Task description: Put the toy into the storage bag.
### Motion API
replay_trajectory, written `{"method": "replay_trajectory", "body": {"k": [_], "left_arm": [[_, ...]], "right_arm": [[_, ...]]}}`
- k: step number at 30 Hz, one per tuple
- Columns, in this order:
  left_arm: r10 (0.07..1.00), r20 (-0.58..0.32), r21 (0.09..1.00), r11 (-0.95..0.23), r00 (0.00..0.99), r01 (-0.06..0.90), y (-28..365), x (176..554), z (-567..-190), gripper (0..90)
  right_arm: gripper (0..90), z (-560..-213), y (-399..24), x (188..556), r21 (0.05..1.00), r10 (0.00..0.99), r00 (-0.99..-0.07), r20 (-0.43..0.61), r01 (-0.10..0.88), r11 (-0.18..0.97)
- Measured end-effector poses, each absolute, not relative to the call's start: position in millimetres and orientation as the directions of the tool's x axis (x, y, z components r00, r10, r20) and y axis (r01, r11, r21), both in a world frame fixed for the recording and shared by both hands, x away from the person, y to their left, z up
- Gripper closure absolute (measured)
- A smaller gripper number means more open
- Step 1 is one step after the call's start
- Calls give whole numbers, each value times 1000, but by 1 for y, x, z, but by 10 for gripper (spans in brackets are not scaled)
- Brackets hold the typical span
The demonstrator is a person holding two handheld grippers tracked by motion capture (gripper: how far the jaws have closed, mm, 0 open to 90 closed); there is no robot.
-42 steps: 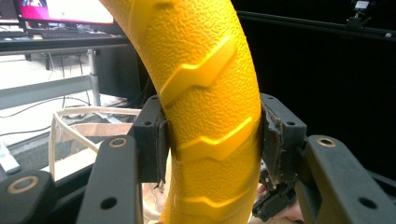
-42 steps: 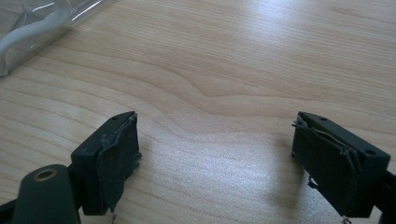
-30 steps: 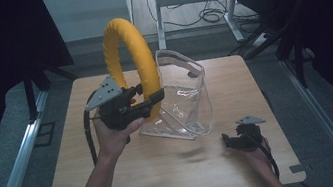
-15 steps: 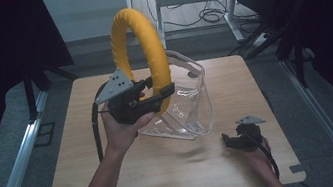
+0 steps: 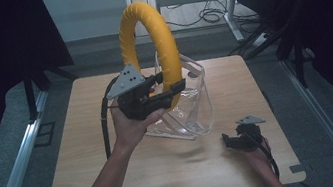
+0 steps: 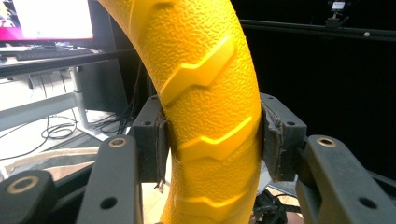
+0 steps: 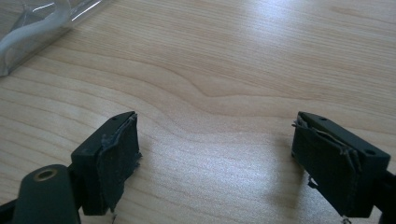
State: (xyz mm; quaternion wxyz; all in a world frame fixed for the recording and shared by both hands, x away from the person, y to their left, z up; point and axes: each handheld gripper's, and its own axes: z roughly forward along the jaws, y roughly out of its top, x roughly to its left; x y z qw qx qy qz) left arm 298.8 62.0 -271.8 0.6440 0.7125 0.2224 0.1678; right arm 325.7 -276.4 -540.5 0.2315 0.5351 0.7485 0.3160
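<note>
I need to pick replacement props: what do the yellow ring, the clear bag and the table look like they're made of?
Ring: probably rubber or soft plastic, matte; its skin is pebbled with raised zigzag ridges. Bag: clear, glossy flexible plastic, likely vinyl; you see the table through it and it catches highlights. Table: light wood or wood-look laminate, smooth satin sheen with visible grain; which one, I can't tell.

Yellow ring (image 5: 150, 50): thick, textured with raised zigzag ridges, stands upright, lifted above table, you hold its lower arc, right beside clear plastic bag (image 5: 191, 104).
</note>
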Motion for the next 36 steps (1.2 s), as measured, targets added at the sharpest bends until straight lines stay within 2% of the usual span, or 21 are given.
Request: {"method": "replay_trajectory", "body": {"k": [36], "left_arm": [[470,-32,992,-91,882,84,10,300,-268,498]], "right_arm": [[155,-541,-276,326,720,947,-320,-6,656,226]]}}
